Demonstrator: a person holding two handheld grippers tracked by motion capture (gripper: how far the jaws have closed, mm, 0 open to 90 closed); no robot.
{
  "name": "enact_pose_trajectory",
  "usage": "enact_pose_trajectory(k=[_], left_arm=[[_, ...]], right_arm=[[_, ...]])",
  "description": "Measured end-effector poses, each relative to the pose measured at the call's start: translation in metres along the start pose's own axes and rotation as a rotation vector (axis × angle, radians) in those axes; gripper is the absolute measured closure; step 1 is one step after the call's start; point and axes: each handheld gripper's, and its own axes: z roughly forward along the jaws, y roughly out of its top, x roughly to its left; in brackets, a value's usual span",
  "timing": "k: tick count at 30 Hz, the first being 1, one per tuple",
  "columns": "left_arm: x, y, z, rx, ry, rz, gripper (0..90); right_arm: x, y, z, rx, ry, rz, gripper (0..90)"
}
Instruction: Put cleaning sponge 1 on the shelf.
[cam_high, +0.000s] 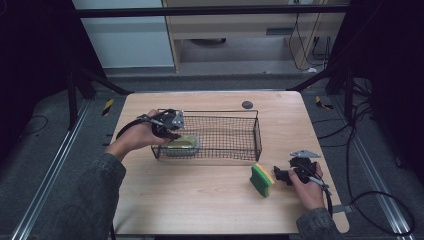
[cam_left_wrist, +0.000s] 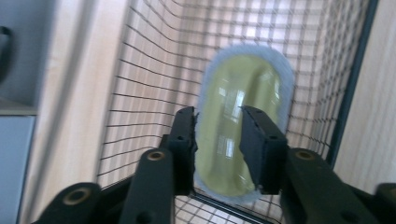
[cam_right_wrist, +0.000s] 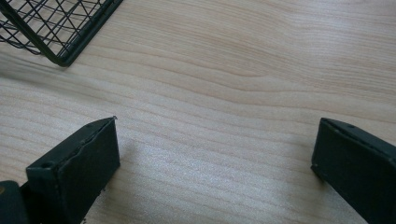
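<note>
Yellow-green and glossy, the soap-like bar (cam_left_wrist: 240, 126) sat in a pale blue-grey wrapper with rounded ends, lying at the 9 o'clock end of the black wire basket (cam_high: 235, 116). Left gripper (cam_high: 172, 134) was down over it, jaws straddling the bar but looking slightly off its sides, so not really pinching. Nearer, at about 4 o'clock on the wooden table (cam_high: 200, 200), the right gripper (cam_high: 278, 175) rested with jaws wide apart, just beside a green-and-yellow sponge (cam_high: 261, 179).
</note>
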Motion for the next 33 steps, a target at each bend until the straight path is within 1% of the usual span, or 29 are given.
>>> enact_pose_trajectory(k=[1,2,3,4,5,6,7,9,10,11,13,14,15,16,17,18,19,20,24,27,28,30,31,33], left_arm=[[0.001,0.000,-0.003,-0.017,0.011,-0.017,61.7],[0.002,0.001,-0.007,-0.032,0.029,-0.043,59.7],[0.002,0.001,-0.007,-0.032,0.029,-0.043,57.3],[0.004,0.002,-0.011,-0.047,0.055,-0.070,54.4],[0.004,0.002,-0.013,-0.068,0.071,-0.093,51.5],[0.004,0.003,-0.015,-0.078,0.084,-0.119,47.6],[0.003,0.003,-0.016,-0.085,0.101,-0.141,41.8],[0.002,0.003,-0.018,-0.079,0.135,-0.175,32.0],[0.000,0.003,-0.019,-0.077,0.141,-0.189,27.7],[-0.001,0.003,-0.019,-0.086,0.147,-0.202,23.4],[-0.005,0.003,-0.022,-0.107,0.168,-0.249,18.4],[-0.005,0.003,-0.022,-0.107,0.168,-0.249,16.7],[-0.010,0.002,-0.026,-0.129,0.183,-0.285,13.8],[-0.010,0.002,-0.026,-0.129,0.183,-0.285,12.2],[-0.015,-0.001,-0.032,-0.166,0.184,-0.335,11.7],[-0.018,-0.003,-0.034,-0.190,0.189,-0.363,11.3],[-0.020,-0.005,-0.037,-0.200,0.191,-0.376,10.2],[-0.024,-0.007,-0.039,-0.219,0.196,-0.400,9.6],[-0.035,-0.015,-0.046,-0.253,0.214,-0.460,7.5],[-0.044,-0.021,-0.051,-0.275,0.237,-0.485,6.1],[-0.048,-0.022,-0.053,-0.286,0.248,-0.488,5.3],[-0.055,-0.027,-0.056,-0.311,0.257,-0.513,3.7],[-0.059,-0.030,-0.057,-0.324,0.261,-0.535,2.4],[-0.068,-0.038,-0.056,-0.350,0.281,-0.586,2.7]], right_arm=[[0.000,0.000,0.000,0.000,0.000,0.000,1.1],[0.000,0.000,0.000,0.000,0.000,0.000,1.1],[0.000,0.000,0.000,0.000,0.000,0.000,1.1],[0.000,0.000,0.000,0.000,0.000,0.000,1.1],[0.000,0.000,0.000,0.000,0.000,0.001,1.1],[0.000,0.000,0.000,0.000,0.000,0.001,1.1],[0.000,0.000,0.000,0.000,0.000,0.001,1.1],[0.000,0.000,0.000,0.000,0.001,0.001,1.0],[0.000,0.000,0.000,0.001,0.000,-0.001,0.9],[0.000,0.000,0.000,0.001,0.001,-0.001,0.8],[0.000,0.000,0.000,0.001,-0.001,-0.001,0.5],[0.000,0.001,0.001,0.002,-0.001,0.003,0.4],[0.001,0.001,0.001,0.002,-0.003,0.006,0.4],[0.001,0.001,0.002,0.001,-0.003,0.008,0.4],[0.001,0.002,0.002,0.002,-0.005,0.010,0.4],[0.001,0.002,0.003,0.003,-0.009,0.010,0.4],[0.001,0.003,0.003,0.002,-0.008,0.018,0.4],[0.001,0.003,0.003,0.004,-0.011,0.016,0.4],[0.001,0.004,0.004,0.004,-0.013,0.024,0.4],[0.000,0.005,0.005,0.004,-0.016,0.023,0.4],[0.001,0.005,0.005,0.005,-0.015,0.029,0.4],[0.000,0.005,0.005,0.003,-0.015,0.026,0.5],[0.000,0.005,0.005,0.003,-0.014,0.023,0.6],[-0.001,0.005,0.005,0.002,-0.007,0.019,1.0]])
